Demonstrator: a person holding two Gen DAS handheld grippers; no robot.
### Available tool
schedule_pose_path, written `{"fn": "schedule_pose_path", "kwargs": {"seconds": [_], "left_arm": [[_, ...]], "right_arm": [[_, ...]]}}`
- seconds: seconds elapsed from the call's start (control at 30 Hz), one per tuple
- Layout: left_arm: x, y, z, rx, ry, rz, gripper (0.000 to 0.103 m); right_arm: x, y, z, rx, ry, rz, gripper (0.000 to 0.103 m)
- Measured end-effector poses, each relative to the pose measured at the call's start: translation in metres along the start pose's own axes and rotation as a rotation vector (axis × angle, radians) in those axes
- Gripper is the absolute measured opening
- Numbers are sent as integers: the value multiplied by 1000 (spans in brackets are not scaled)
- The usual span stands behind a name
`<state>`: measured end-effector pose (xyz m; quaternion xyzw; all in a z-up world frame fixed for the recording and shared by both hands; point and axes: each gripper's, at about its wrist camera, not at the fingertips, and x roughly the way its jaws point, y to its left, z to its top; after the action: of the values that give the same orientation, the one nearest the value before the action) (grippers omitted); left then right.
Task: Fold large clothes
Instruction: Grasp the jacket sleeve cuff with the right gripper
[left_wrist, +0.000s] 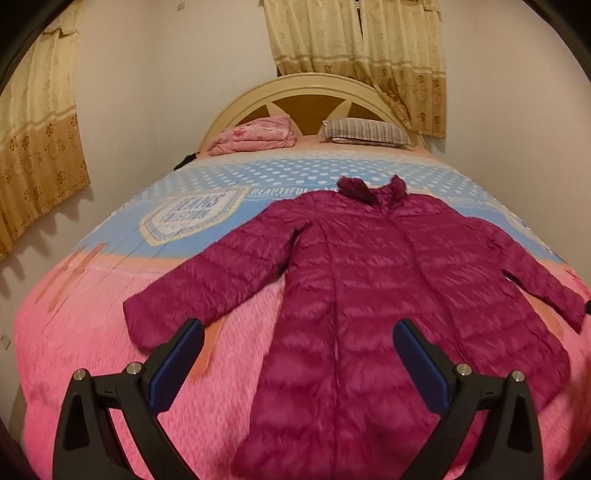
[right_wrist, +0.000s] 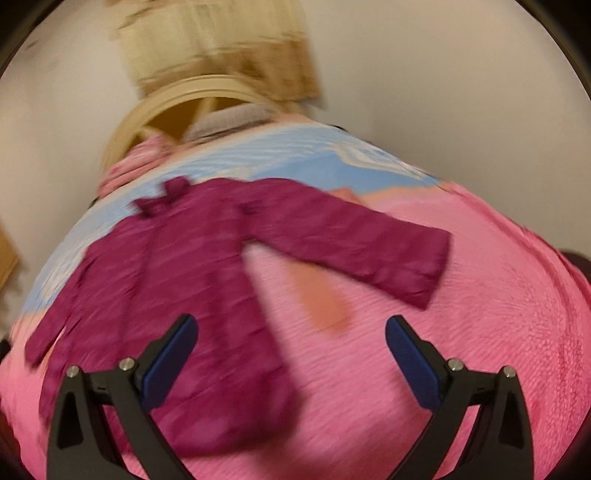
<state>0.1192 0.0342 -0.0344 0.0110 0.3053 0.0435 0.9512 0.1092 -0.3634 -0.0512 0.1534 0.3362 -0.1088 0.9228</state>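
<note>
Curtained bedroom, pink-and-blue bed (left_wrist: 92, 332): magenta jacket (left_wrist: 369, 295) spread flat beyond both grippers' empty fingers (left_wrist: 177, 365), left (left_wrist: 297, 363) and right (right_wrist: 291, 360) spread wide apart.

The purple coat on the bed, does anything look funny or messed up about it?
Nothing looks wrong. The coat lies flat and face up on the bedspread, both sleeves spread out to the sides. Only its collar is a bit crumpled. The right wrist view is blurry, so small flaws could hide there. Both grippers, left and right, are open and hold nothing.
</note>
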Motion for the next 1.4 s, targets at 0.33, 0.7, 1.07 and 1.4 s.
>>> {"fn": "schedule_pose_path", "kwargs": {"seconds": [0.33, 0.7, 1.07, 1.4], "left_arm": [[54, -8, 4, 12, 61, 6, 102], [71, -7, 6, 57, 91, 12, 102], [69, 14, 19, 50, 47, 40, 102], [80, 42, 33, 34, 45, 86, 102]], "right_arm": [[78, -103, 32, 193, 119, -136, 89], [102, -102, 40, 69, 159, -113, 29], [55, -43, 105, -245, 13, -189, 27], [79, 127, 105, -577, -75, -32, 26]]}}
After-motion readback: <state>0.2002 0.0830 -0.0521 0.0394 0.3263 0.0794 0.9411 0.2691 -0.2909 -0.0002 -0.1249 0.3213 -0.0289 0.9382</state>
